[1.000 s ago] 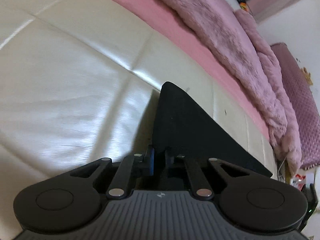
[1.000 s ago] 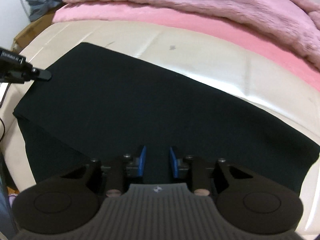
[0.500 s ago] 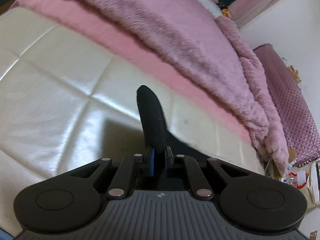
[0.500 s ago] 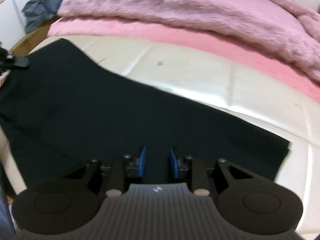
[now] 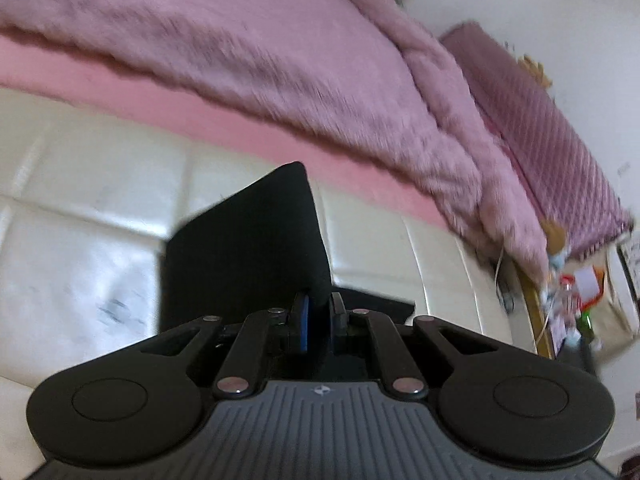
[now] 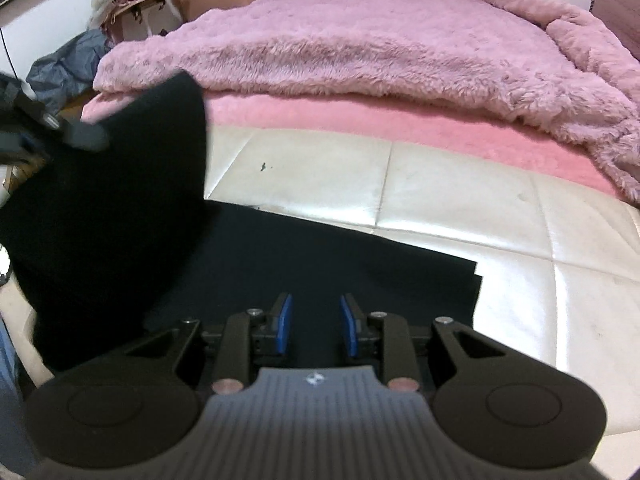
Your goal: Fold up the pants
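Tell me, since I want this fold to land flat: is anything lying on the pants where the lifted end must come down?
Nothing visible. The left gripper holds the lifted end of the pants; the flat part shows bare, and the right gripper hovers open above it.

The room is evenly, softly lit; the cream bench (image 6: 460, 216) throws back white glare in broad patches just in front of the pink blanket (image 6: 380, 40); the black pants (image 6: 280, 264) swallow all detail and read as flat shapes; the left wrist view is smeared with motion blur, worst on the blanket's fur (image 5: 240, 40) and the clutter beyond its far corner; both views bow sharply toward their rims.
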Action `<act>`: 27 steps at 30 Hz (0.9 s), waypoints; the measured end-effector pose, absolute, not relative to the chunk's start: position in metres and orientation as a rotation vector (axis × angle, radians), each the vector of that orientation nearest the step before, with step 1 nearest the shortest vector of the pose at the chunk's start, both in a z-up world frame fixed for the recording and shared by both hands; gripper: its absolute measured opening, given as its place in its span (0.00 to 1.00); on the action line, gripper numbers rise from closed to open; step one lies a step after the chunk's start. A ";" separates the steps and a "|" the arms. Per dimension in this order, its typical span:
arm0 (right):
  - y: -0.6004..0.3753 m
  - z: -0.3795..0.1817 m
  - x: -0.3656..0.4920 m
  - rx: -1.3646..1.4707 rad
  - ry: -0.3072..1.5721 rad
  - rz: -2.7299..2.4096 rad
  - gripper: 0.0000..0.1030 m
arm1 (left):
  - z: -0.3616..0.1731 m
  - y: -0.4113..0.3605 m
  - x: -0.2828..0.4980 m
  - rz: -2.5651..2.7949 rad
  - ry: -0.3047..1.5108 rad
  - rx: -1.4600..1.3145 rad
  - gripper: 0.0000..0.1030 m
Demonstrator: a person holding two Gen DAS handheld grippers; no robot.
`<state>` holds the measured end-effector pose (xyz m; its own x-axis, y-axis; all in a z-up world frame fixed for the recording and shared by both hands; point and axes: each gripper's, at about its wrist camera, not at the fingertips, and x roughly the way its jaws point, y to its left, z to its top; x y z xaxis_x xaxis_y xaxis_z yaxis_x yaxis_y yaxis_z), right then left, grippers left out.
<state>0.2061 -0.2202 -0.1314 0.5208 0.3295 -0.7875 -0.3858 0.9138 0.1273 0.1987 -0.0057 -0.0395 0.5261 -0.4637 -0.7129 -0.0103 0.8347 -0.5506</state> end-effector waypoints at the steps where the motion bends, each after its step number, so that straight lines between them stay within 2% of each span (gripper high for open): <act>1: -0.223 -0.129 0.205 -0.061 0.928 0.426 0.22 | -0.048 -0.015 0.201 -0.299 1.006 -0.531 0.09; 9: -0.236 -0.131 0.197 -0.035 0.950 0.419 0.22 | -0.107 -0.049 0.205 -0.347 1.126 -0.527 0.09; 16: -0.240 -0.146 0.195 -0.008 0.994 0.404 0.22 | -0.134 -0.051 0.210 -0.388 1.162 -0.577 0.12; 18: -0.240 -0.146 0.194 -0.009 0.995 0.406 0.22 | -0.138 -0.051 0.212 -0.402 1.176 -0.605 0.19; 20: -0.238 -0.145 0.193 -0.013 0.993 0.408 0.22 | -0.143 -0.053 0.214 -0.413 1.203 -0.618 0.19; 22: -0.237 -0.143 0.192 -0.017 0.991 0.410 0.22 | -0.145 -0.055 0.215 -0.423 1.217 -0.616 0.24; 24: -0.236 -0.141 0.190 -0.020 0.986 0.412 0.22 | -0.145 -0.054 0.215 -0.431 1.218 -0.631 0.37; 27: -0.237 -0.138 0.188 -0.018 0.979 0.409 0.25 | -0.131 -0.048 0.212 -0.454 1.174 -0.666 0.44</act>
<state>0.1877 -0.2367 -0.1378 0.4878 0.3280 -0.8090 -0.3441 0.9239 0.1671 0.2116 -0.0480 -0.1312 0.3329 -0.6449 -0.6880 -0.0136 0.7262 -0.6873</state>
